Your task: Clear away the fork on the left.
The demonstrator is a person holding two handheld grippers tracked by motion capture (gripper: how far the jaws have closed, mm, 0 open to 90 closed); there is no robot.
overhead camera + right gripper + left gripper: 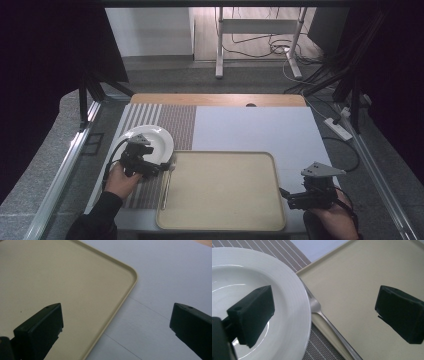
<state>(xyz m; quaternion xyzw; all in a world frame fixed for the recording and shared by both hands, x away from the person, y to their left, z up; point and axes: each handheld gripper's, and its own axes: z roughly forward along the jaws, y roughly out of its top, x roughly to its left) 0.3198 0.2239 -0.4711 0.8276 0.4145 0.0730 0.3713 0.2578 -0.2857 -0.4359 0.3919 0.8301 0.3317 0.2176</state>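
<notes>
Matte beige tray [222,192] — rounded corners — beside glossy ridged plate [159,139].

Lab: curtained rig [45,60], floor cables [280,47]

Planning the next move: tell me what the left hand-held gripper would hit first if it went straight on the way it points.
Probably the fork, lying between the white plate and the beige tray. The left hand-held gripper has open jaws straddling it, one over the plate, one over the tray. Height above it is unclear.
</notes>
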